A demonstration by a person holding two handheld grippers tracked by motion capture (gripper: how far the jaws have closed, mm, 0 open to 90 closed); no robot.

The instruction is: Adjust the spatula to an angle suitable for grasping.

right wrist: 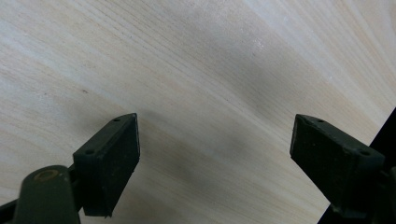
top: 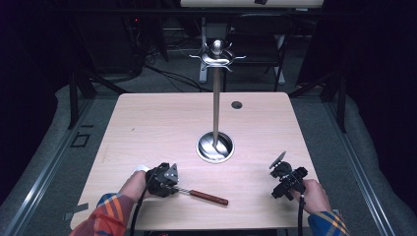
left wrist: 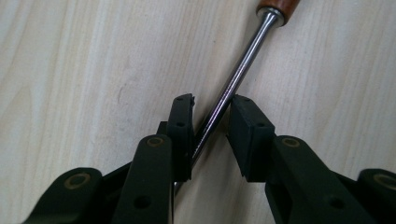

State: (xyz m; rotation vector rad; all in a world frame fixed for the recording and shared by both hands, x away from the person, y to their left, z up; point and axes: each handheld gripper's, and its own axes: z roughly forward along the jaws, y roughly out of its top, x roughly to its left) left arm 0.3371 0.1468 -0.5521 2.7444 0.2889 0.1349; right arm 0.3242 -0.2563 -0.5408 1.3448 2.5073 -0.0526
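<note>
Pale wood-grain rectangular table (top: 162, 123) stands on grey flooring in a dark room. A tall steel hook stand (top: 216, 98) rises near centre. The wooden-handled steel utensil (top: 206, 196) lies near the front edge; the left gripper (left wrist: 211, 122) straddles its shaft, jaws slightly apart. The right gripper (right wrist: 215, 154) is spread wide.

Table (top: 147, 128) brightly lit amid dark surroundings (soft focus), glare on the shaft (left wrist: 233, 79).
</note>
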